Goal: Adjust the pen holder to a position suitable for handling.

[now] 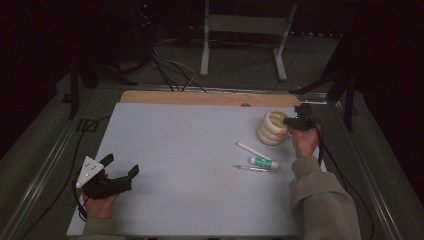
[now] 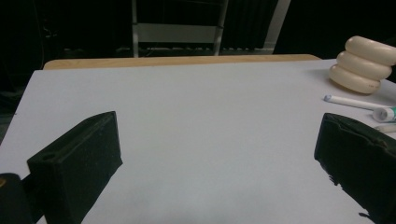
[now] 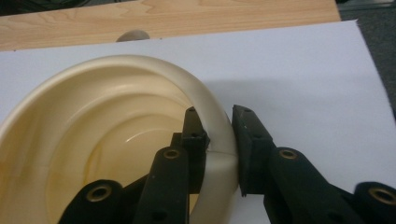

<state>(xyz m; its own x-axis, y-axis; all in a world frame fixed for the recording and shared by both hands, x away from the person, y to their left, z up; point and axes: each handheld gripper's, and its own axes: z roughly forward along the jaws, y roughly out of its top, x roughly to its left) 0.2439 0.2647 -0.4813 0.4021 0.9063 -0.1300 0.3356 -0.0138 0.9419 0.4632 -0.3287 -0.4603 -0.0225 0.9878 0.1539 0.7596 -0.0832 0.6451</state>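
A cream ribbed cup (image 1: 270,131) of three stacked rings stands at the far right of the white board (image 1: 190,150). My right gripper (image 1: 288,121) is shut on its near-right rim. In the right gripper view, one jaw sits inside the cup (image 3: 107,121) and the other outside, and my right gripper (image 3: 219,128) pinches the wall between them. My left gripper (image 1: 121,165) rests at the near left of the board, open and holding nothing. In the left gripper view its jaws stand wide apart over bare board around my left gripper (image 2: 215,154), with the cup (image 2: 362,65) far off at the upper right.
A white pen (image 1: 253,150), a green-and-white tube (image 1: 265,163) and a thin clear pen (image 1: 252,168) lie just near and left of the cup. A wooden table edge (image 1: 200,97) runs behind the board. A metal stand (image 1: 245,40) and cables sit on the floor beyond.
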